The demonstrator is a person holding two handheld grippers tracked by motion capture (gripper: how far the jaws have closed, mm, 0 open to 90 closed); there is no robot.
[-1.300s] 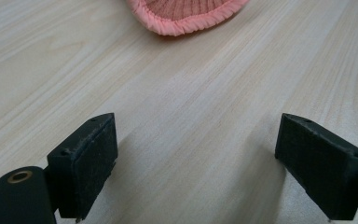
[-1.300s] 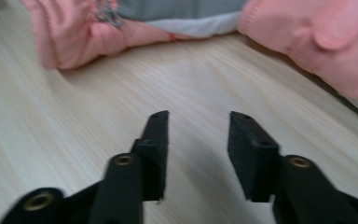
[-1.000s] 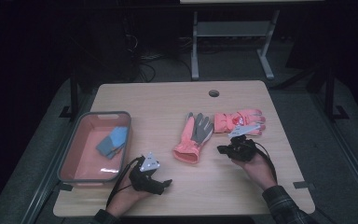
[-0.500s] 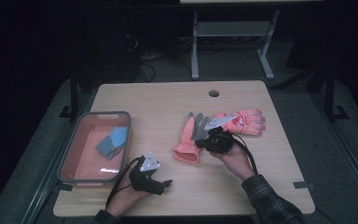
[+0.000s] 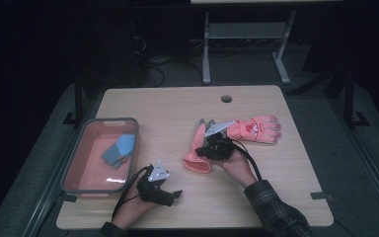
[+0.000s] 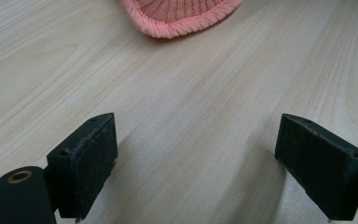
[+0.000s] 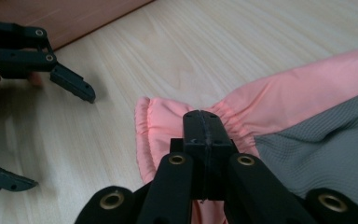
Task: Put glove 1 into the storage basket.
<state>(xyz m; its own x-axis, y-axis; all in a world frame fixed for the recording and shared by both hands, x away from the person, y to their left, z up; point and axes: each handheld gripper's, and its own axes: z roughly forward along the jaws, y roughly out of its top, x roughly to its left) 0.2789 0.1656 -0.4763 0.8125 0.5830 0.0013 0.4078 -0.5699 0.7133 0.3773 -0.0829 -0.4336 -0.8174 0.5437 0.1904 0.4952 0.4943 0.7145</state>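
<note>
- High view: a light wooden table [image 5: 177,106] with a small round hole [image 5: 226,98] near the middle of its far edge; a person's forearms come in over the near edge.
- A shallow pink tray with a grey rim [image 5: 79,160] sits along the table's left edge, with a pale blue cloth [image 5: 118,150] lying in it toward its far right corner.
- Two pink gloves lie right of the table's middle. The gloves touch or overlap at their far ends.
- The first glove [image 5: 254,129] lies flat, fingers pointing toward the right edge.
- The second glove [image 5: 196,153], pink with a grey palm, lies with its cuff toward the near edge.
- The right gripper [image 5: 217,148] hovers over the second glove. In the right gripper view its jaws are pressed together just above the gathered pink cuff [image 7: 168,121]; no cloth is visibly pinched between them.
- The left gripper [image 5: 170,195] rests near the table's near edge, just right of the tray's near right corner, well apart from the gloves. In the left gripper view its jaws stand wide apart over bare wood, nothing between them, with the cuff edge of the second glove [image 6: 182,16] farther ahead.
</note>
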